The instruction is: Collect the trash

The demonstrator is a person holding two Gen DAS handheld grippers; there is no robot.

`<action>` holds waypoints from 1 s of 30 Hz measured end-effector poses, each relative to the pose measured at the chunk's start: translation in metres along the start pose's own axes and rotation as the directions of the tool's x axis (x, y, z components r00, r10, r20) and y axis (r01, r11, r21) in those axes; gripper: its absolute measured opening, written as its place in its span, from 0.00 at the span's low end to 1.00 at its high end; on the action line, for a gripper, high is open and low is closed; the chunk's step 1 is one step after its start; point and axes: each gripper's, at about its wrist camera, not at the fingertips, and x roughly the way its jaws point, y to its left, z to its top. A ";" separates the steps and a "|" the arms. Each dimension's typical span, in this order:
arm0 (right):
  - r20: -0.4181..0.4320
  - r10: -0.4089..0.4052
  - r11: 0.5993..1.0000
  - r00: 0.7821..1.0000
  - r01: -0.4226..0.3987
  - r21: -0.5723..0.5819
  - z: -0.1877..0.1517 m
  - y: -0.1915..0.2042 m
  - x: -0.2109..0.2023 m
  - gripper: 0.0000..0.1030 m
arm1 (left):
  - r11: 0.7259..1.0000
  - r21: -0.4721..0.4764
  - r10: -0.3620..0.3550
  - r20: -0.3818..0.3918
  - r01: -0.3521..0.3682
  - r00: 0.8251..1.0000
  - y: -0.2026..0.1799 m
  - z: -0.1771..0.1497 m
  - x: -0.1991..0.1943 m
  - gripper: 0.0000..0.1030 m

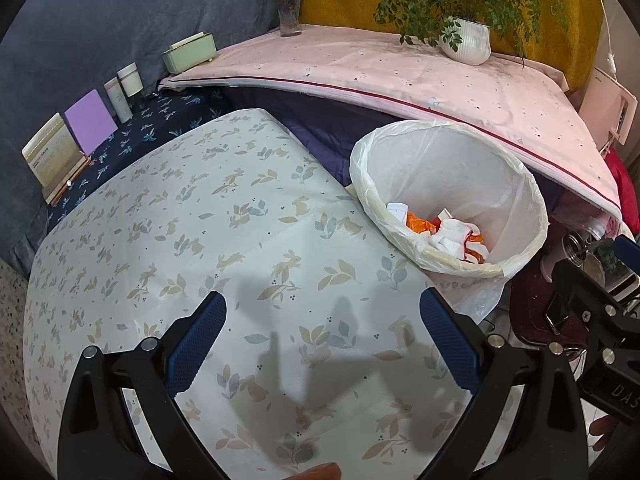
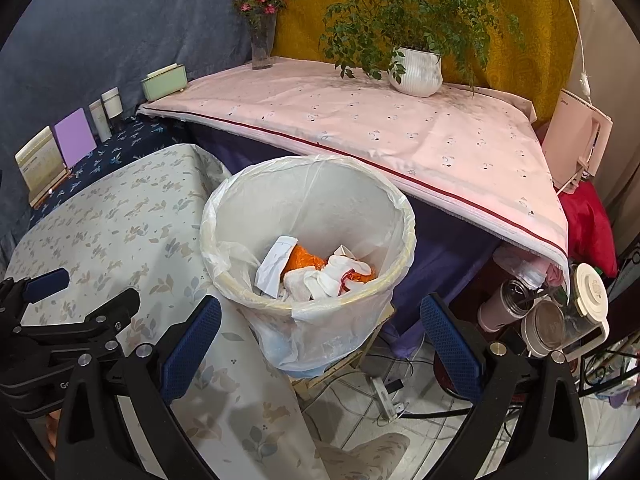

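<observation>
A round bin lined with a clear plastic bag stands beside the table's right edge. Inside lie crumpled white paper, white tissue and orange wrappers. My left gripper hovers open over the rabbit-print tablecloth, left of the bin, with nothing between its blue pads. My right gripper is open too, poised just in front of the bin's near wall, empty. The right gripper's frame shows at the far right of the left wrist view; the left gripper's frame shows at the left of the right wrist view.
A pink-clothed table behind the bin carries a white potted plant, a flower vase and a green box. Books and jars line the back left. Bottles, a red cloth and cables on the floor crowd the right.
</observation>
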 end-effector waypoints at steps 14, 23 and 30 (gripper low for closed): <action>-0.005 0.009 1.000 1.000 -0.009 0.004 -0.001 0.003 0.006 0.93 | 1.000 -0.007 0.001 -0.006 -0.001 1.000 0.001 0.000 0.004 0.90; -0.007 0.014 1.000 1.000 -0.013 0.003 0.000 0.005 0.007 0.93 | 1.000 -0.008 0.000 -0.010 -0.001 1.000 0.001 0.000 0.004 0.90; -0.012 0.014 1.000 1.000 -0.014 0.003 -0.001 0.006 0.008 0.93 | 1.000 -0.011 -0.001 -0.012 0.000 1.000 0.001 0.001 0.005 0.90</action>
